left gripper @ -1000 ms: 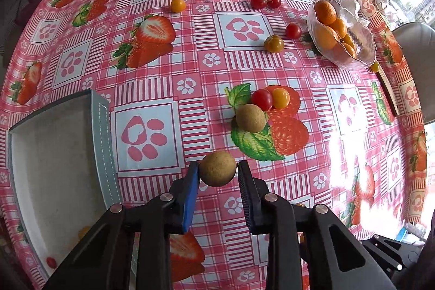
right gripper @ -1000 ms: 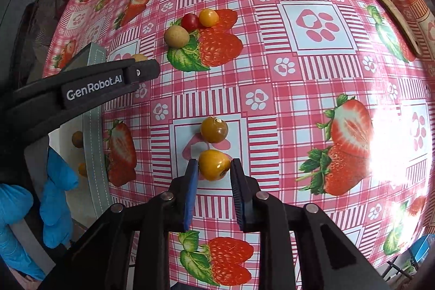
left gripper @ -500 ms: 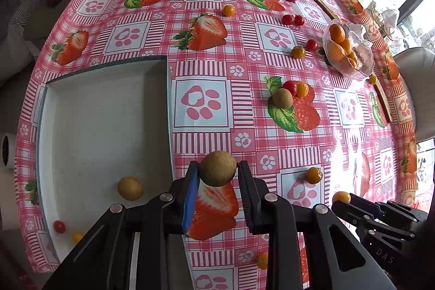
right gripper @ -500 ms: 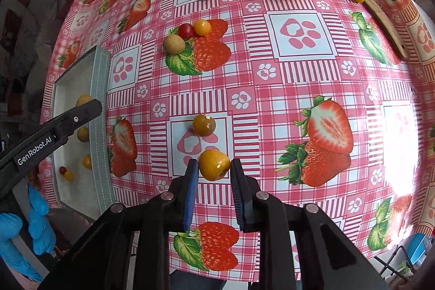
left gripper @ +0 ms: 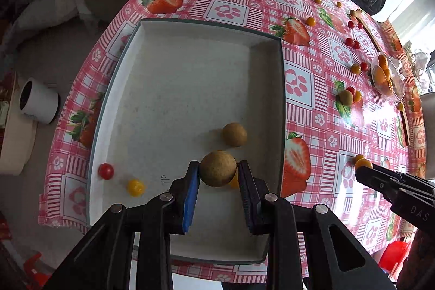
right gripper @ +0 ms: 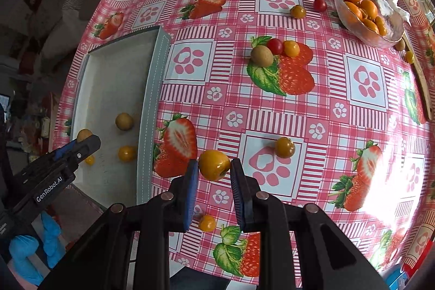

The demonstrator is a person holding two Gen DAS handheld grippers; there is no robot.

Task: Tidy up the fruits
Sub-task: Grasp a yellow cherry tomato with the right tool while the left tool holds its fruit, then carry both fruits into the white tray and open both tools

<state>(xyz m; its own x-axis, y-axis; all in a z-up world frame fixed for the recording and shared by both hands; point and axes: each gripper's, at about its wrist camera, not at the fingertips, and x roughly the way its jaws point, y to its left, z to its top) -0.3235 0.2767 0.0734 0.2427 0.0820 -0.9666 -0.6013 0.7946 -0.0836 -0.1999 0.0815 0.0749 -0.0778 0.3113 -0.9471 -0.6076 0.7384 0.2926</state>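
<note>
My left gripper [left gripper: 218, 174] is shut on a brown round longan [left gripper: 217, 172] and holds it above the near part of the white tray [left gripper: 282, 99]. In the tray lie another longan [left gripper: 235, 134], a red cherry tomato [left gripper: 106, 171] and a yellow one [left gripper: 135, 187]. My right gripper [right gripper: 214, 171] is shut on a yellow-orange tomato [right gripper: 213, 164], held above the tablecloth just right of the tray [right gripper: 152, 110]. The left gripper [right gripper: 81, 144] shows over the tray in the right wrist view.
Loose fruit lies on the strawberry tablecloth: a yellow tomato [right gripper: 284, 147], a small one [right gripper: 207, 222], a longan with two tomatoes [right gripper: 261, 55]. A glass bowl of kumquats [right gripper: 364, 10] stands far right. A wooden utensil [right gripper: 418, 67] lies at the table's right edge.
My left gripper has carried the longan leftward from the tablecloth to above the tray. My right gripper has lifted the yellow tomato and moved it toward the tray.
</note>
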